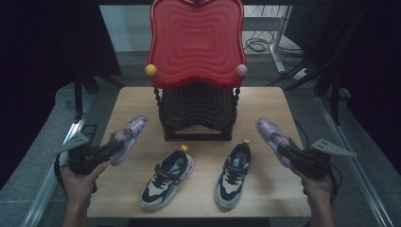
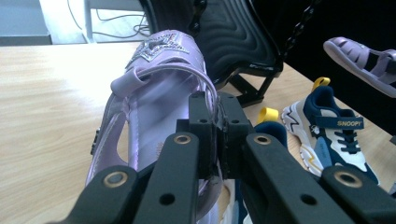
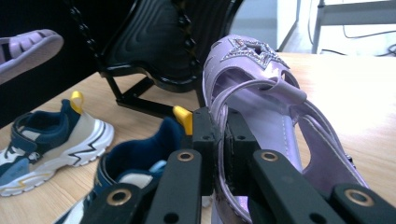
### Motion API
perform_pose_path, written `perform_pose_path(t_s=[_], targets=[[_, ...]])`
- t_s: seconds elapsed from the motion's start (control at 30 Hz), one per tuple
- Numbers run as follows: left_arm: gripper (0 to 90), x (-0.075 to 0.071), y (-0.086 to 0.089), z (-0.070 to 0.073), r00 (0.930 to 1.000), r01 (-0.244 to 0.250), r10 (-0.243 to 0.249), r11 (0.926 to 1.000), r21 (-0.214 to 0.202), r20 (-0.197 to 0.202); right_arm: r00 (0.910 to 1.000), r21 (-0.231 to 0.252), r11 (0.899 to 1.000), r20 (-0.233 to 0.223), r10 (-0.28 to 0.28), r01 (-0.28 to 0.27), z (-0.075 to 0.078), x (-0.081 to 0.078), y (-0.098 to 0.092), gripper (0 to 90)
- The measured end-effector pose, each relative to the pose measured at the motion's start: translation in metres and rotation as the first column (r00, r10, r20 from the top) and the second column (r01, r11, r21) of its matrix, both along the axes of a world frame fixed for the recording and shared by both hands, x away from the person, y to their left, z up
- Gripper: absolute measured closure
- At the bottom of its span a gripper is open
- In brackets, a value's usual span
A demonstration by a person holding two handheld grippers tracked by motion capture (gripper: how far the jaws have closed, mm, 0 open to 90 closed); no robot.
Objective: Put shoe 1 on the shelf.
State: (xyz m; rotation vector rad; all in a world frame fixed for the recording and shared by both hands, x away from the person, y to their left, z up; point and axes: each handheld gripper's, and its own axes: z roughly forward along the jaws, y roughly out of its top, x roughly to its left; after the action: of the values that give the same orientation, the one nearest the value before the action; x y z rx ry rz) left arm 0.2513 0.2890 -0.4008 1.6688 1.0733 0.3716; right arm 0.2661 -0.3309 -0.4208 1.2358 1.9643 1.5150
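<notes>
Both claws are clenched, each on a purple sandal. Left gripper (image 1: 112, 144) pinches the heel strap of the left sandal (image 1: 128, 137), which hangs tilted over the table's (image 1: 198, 196) left edge, toe pointing toward the far side; in the left gripper view the jaws meet tight on the thin strap of that sandal (image 2: 159, 93), its glittery star at the toe. Right gripper (image 1: 286, 150) grips the heel strap of the right sandal (image 1: 270, 132) in the same way near the table's right edge, and the right gripper view shows the jaws pressed together on the strap of this sandal (image 3: 261, 93).

Between the two hands, toward the near edge, a pair of navy-and-cream sneakers rests on the wood: the left sneaker (image 1: 166, 178) and the right sneaker (image 1: 232, 175), each with a yellow heel loop pointing away from the person. Behind them, at the middle of the far edge, stands a shoe rack (image 1: 197, 111) with a black lower shelf and a red upper shelf.
</notes>
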Motion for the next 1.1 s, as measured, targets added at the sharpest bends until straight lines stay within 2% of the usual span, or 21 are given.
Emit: perform_pose_path(t_s=[0.3, 0.63, 0.83, 1.1], targets=[[86.6, 0.003, -0.008, 0.009, 0.9997, 0.013, -0.014, 0.9999, 0.005, 0.018, 0.9991, 0.020, 0.999, 0.026, 0.034, -0.034, 0.007, 0.005, 0.015, 85.7], [86.6, 0.006, -0.014, 0.007, 0.9997, 0.020, -0.020, 0.9998, 0.005, 0.014, 0.9990, 0.036, 0.998, 0.018, 0.041, -0.042, 0.004, 0.006, 0.019, 85.6], [86.6, 0.006, -0.018, 0.005, 0.9993, 0.018, -0.018, 0.9998, 0.000, 0.034, 0.9986, 0.031, 0.998, 0.013, 0.051, -0.051, 0.003, 0.006, 0.023, 85.6], [86.5, 0.011, -0.026, 0.002, 0.9988, 0.028, -0.029, 0.9996, 0.002, 0.040, 0.9971, 0.019, 0.997, 0.003, 0.077, -0.077, 0.000, 0.010, 0.033, 85.5]])
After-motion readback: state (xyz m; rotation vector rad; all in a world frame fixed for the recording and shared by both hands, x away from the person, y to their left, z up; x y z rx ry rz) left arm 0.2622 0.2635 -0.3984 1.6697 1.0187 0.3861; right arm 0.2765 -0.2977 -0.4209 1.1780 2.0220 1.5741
